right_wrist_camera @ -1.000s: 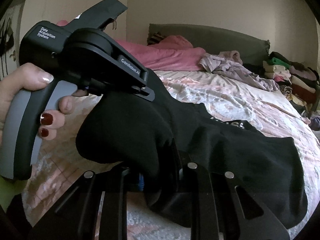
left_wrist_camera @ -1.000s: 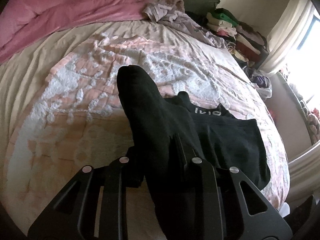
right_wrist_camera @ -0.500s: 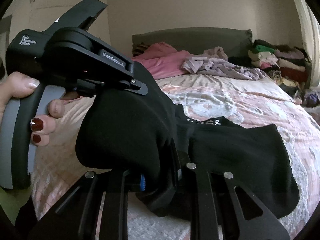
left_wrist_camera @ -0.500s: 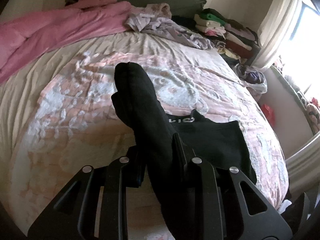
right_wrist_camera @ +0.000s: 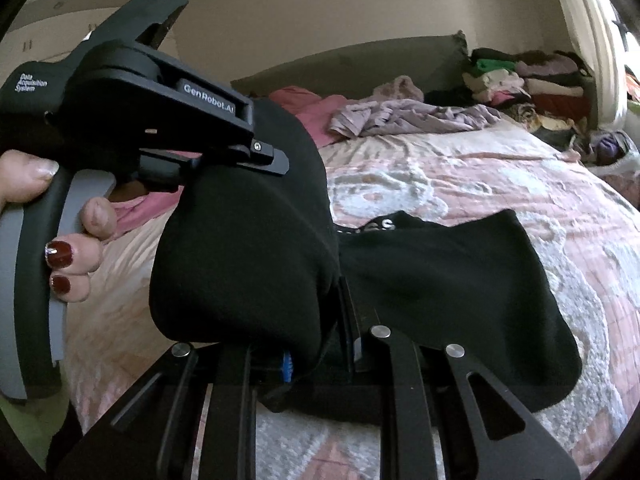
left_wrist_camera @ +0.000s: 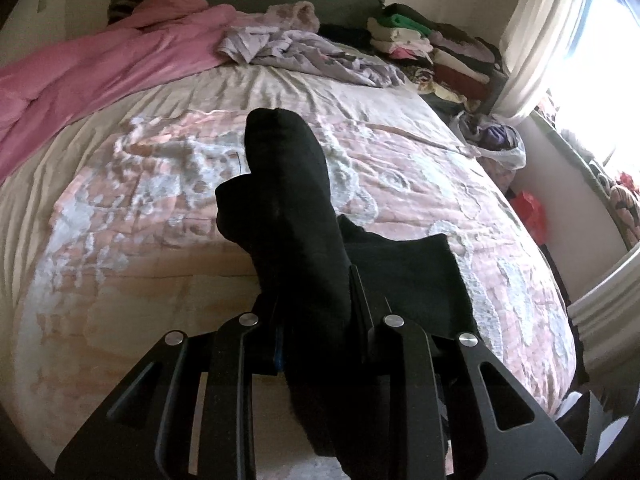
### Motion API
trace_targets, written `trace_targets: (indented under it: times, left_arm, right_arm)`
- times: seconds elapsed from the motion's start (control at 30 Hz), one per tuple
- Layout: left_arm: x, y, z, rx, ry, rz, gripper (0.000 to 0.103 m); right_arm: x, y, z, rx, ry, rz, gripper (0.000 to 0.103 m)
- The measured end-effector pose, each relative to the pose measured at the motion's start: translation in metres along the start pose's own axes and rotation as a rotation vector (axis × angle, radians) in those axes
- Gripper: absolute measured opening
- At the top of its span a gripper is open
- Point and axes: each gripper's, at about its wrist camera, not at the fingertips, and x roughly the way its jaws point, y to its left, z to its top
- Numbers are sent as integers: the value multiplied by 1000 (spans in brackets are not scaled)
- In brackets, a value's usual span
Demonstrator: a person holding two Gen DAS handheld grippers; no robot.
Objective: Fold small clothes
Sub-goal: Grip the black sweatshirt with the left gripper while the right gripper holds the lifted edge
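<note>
Mid-fold, judging by pose: black sock (left_wrist_camera: 288, 208) lifted above pink quilted bed (left_wrist_camera: 132, 248), both ends pinched. Left gripper (left_wrist_camera: 316, 312) clamped narrow on one end; right gripper (right_wrist_camera: 320, 336) clamped narrow on other. Second black sock (right_wrist_camera: 460, 280) flat on bed, just beside. Next likely: bring ends together, lower onto bed, keep fabric taut.

Wide bed (left_wrist_camera: 120, 280) under a pink-and-white textured quilt. At its head, lying rumpled – a pink blanket (left_wrist_camera: 100, 64) and lilac clothes (left_wrist_camera: 304, 52). Stacked along the far right edge – folded garments (left_wrist_camera: 440, 52).
</note>
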Motion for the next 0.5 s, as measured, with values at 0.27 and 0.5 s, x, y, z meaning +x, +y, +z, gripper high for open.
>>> trace_targets:
  times: [0.27, 0.5]
  left_arm:
    - [20, -30, -5, 37, 33, -15, 17]
    - [41, -50, -10, 55, 68, -27, 17]
  right_arm:
    - [-7, -21, -6, 54, 17, -36, 16]
    - [-9, -38, -12, 80, 41, -68, 14]
